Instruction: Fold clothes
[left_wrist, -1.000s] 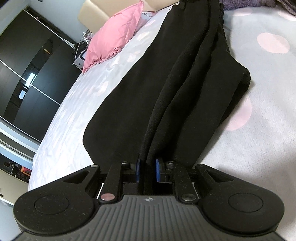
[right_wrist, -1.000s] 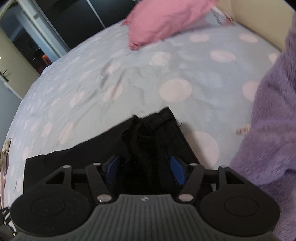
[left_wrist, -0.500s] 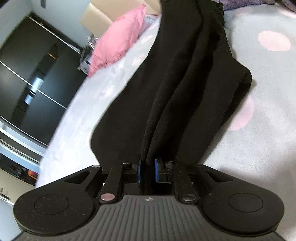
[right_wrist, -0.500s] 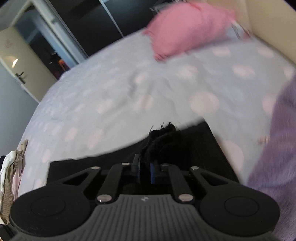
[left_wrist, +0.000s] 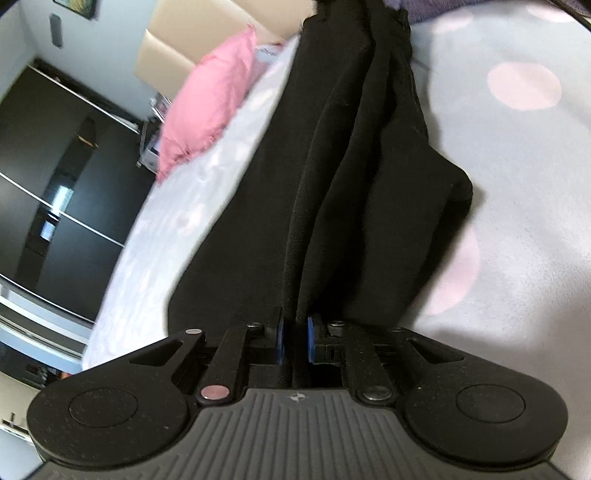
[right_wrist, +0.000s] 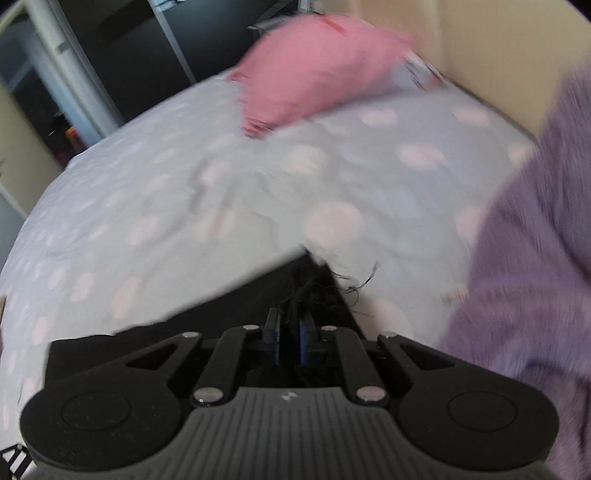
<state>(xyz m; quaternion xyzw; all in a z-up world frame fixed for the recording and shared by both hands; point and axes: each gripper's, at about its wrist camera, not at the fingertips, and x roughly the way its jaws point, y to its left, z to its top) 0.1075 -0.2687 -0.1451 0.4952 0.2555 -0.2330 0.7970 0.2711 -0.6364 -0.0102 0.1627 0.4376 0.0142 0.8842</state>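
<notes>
Black garment (left_wrist: 332, 192), stretched over the spotted bed (left_wrist: 517, 184), is pinched by the left gripper (left_wrist: 295, 334) and right gripper (right_wrist: 288, 338), both clamped nearly closed.

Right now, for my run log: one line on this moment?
left gripper: shut on black garment | right gripper: shut on black garment | surface: dotted bedspread

Right hand-held gripper (right_wrist: 289, 341) clamped on black garment (right_wrist: 314, 291) (frayed edge) over dotted bedspread (right_wrist: 221, 206)

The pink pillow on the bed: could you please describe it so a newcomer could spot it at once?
Start at the bed with the pale, dotted cover. At its far end, by the beige headboard, lies the pink pillow. It is the only plain pink thing; the black garment and purple fleece lie nearer.
</notes>
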